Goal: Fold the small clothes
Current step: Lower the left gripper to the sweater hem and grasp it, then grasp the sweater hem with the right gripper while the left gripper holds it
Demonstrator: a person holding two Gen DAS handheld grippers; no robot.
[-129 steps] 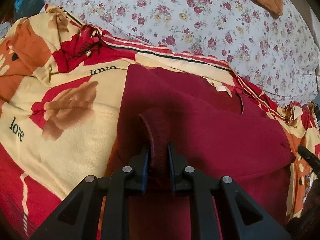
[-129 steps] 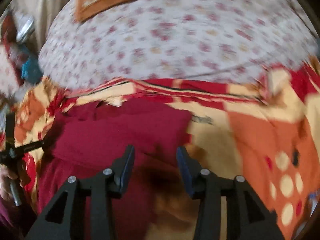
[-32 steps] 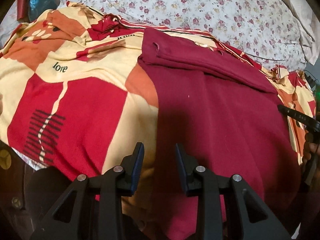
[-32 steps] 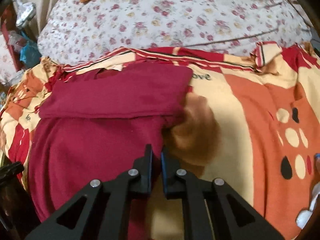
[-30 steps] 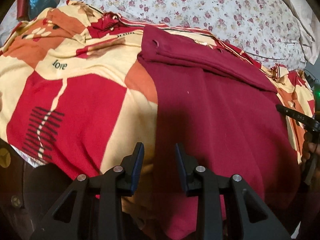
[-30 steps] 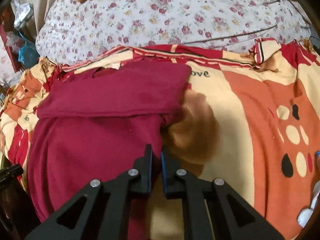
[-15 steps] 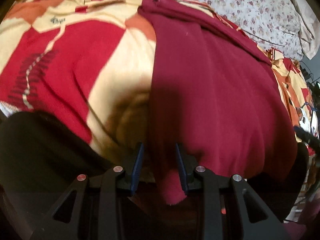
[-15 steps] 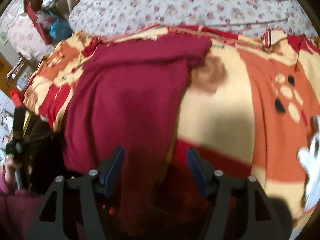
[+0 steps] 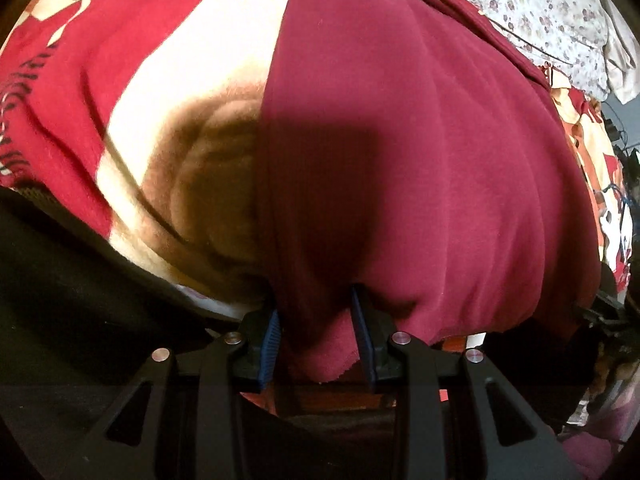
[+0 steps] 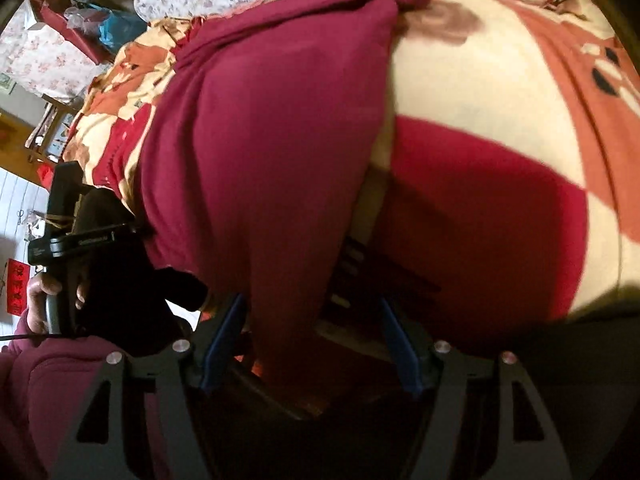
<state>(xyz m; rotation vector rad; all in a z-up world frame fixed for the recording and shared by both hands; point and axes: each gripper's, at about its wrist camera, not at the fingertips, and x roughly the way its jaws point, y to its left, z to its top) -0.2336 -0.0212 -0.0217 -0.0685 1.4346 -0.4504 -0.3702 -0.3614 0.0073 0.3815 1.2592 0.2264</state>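
A dark red garment (image 9: pixel 420 140) lies spread on a red, cream and orange blanket (image 9: pixel 132 80), its far end folded over. Its near hem hangs over the bed edge. My left gripper (image 9: pixel 316 312) is open, its jaws on either side of the hem's left corner. In the right wrist view the same garment (image 10: pixel 272 120) hangs down between the jaws of my right gripper (image 10: pixel 312 320), which is open wide around the hem's right corner. The left gripper's body and the hand holding it (image 10: pixel 60 248) show at the left.
A floral sheet (image 9: pixel 540 4) covers the bed beyond the blanket. The bed's dark front edge (image 9: pixel 80 280) runs below the blanket. Bags and clutter (image 10: pixel 100 20) sit at the far left of the bed in the right wrist view.
Both grippers dropped toward the near bed edge and closed in on the hanging hem. The right gripper, shut a second ago, opened wide. The hem corners now sit between the open jaws.
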